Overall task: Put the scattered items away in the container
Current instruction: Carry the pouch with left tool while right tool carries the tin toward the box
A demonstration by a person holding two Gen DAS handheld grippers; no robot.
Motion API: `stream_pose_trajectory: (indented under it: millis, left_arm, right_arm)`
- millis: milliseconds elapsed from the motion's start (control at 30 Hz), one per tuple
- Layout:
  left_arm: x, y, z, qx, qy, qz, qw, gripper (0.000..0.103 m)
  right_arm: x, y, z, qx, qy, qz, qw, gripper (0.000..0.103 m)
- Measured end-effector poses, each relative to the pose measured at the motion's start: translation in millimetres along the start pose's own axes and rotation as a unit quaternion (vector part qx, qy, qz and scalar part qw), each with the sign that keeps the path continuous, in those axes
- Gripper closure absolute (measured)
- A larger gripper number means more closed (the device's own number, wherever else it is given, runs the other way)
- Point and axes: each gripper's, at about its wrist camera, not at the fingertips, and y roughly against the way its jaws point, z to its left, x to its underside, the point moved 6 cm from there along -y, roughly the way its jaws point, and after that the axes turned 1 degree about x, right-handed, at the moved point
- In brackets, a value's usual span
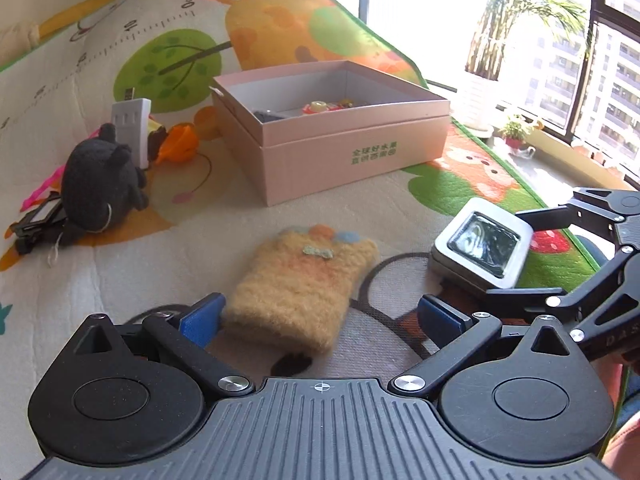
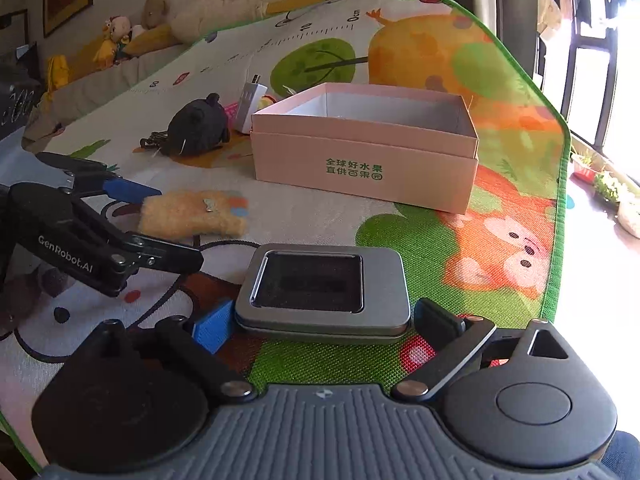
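An open pink box (image 1: 340, 152) (image 2: 360, 168) stands on the play mat with a few small items inside. A fuzzy yellow pouch (image 1: 300, 280) (image 2: 192, 212) lies flat between the wide-open fingers of my left gripper (image 1: 320, 316) (image 2: 160, 224), its near end beside the left blue pad. A flat silver tin with a window lid (image 1: 480, 240) (image 2: 324, 288) rests on the mat. My right gripper (image 2: 324, 324) (image 1: 516, 254) straddles it with a finger close at each side, open.
Left of the box lie a black plush (image 1: 104, 188) (image 2: 196, 128), a white charger (image 1: 130, 128) (image 2: 250, 106), an orange item (image 1: 180, 144), a black clip (image 1: 36, 220) and a pink strip (image 1: 40, 188). The mat's green edge (image 2: 560, 240) runs along the right.
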Motion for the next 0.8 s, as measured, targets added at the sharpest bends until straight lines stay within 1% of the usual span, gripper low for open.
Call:
stream_pose_trajectory:
  millis: [67,133,167,267,300,400,467,667,733,800]
  left_arm:
    - [5.4,6.9,-8.4,0.029,0.0,0.001,0.9996,0.0]
    - [7.1,11.5,-13.8,0.039,-0.006,0.001,0.9992,0.0]
    - [6.5,11.8,-14.6,0.029,-0.01,0.0,0.9995,0.0]
    - [3.6,4.2,-7.0,-0.037,-0.02,0.007,0.9991,0.0]
    - [2.5,1.0,-2.3,-0.053,-0.015,0.01,0.9984,0.0]
    - [0.4,-2.3,6.1,-0.049,0.018,0.012,0.9986,0.0]
    - [0.8,-2.2,4.8,-0.049,0.016,0.009,0.9986,0.0]
    - [6.0,2.6,-6.4,-0.027,0.014,0.003,0.9995,0.0]
    - [7.6,2.0,-9.1,-0.033,0.006,0.003,0.9994,0.0]
    - [7.1,1.1,-9.5,-0.037,0.008,0.006,0.9993,0.0]
  right_arm:
    - [0.2,-0.5,0.7,0.003,0.001,0.002,1.0,0.004]
    - [0.4,-0.7,0.4,-0.001,-0.001,0.002,1.0,0.002]
    - [0.3,-0.7,-0.5,-0.005,-0.004,0.002,1.0,0.002]
    - [0.3,-0.3,-3.7,-0.015,-0.015,0.001,1.0,0.0]
    - [0.3,-0.3,-3.6,-0.015,-0.015,0.001,1.0,0.0]
    - [0.5,-0.9,-1.4,-0.011,-0.008,0.005,1.0,0.0]
    - [0.3,-1.5,-0.4,-0.01,-0.005,0.007,1.0,0.0]
    - [0.2,-2.4,1.4,-0.005,0.0,0.01,1.0,0.0]
    - [0.1,-2.5,1.2,-0.005,0.0,0.01,1.0,0.0]
    - [0.1,-2.7,1.1,-0.004,0.001,0.01,1.0,0.0]
